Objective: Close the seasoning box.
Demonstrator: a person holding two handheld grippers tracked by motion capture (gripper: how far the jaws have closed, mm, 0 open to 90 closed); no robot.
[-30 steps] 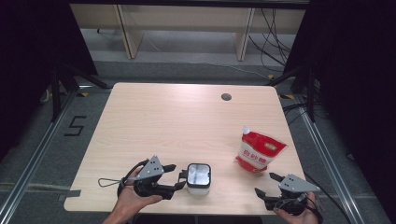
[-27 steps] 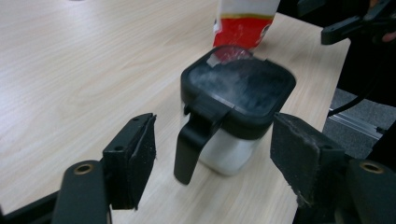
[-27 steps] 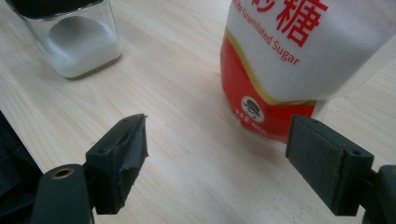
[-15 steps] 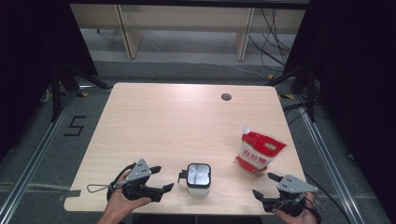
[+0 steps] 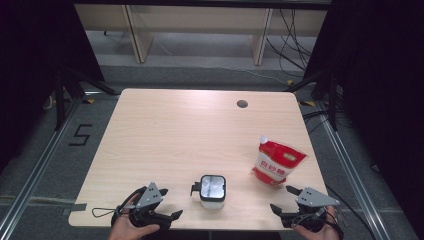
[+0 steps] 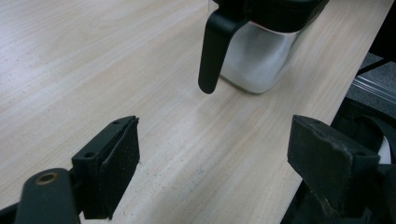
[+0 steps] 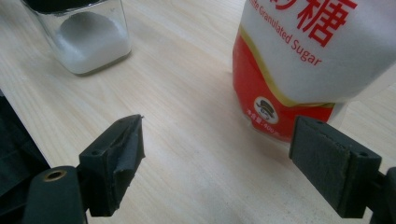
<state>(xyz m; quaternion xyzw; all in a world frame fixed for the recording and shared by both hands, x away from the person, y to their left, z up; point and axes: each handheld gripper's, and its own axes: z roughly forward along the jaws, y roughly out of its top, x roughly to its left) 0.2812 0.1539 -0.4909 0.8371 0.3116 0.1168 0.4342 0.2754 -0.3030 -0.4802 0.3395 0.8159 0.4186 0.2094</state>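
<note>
Resting near the table's near edge, the left gripper [image 5: 172, 216] stood with its jaws spread wide and nothing between them; they had just been opening, and the glass jar [image 5: 212, 189] stood apart from them, upright with white granules in its lower part; its black handle [image 6: 214, 46] hung toward the left gripper, likely so it could be caught from that side. The right gripper [image 5: 284, 201] sat at the near right corner, jaws likewise released and empty; just beyond it the red-and-white sugar pouch [image 5: 276, 162] stood upright, its spout uppermost, probably kept that way so nothing spilled. Jar and pouch sat near each other along the front of the wooden table [image 5: 190, 130], seemingly within easy reach of either hand; the jar's top appeared open, though its lid could not be made out clearly.
</note>
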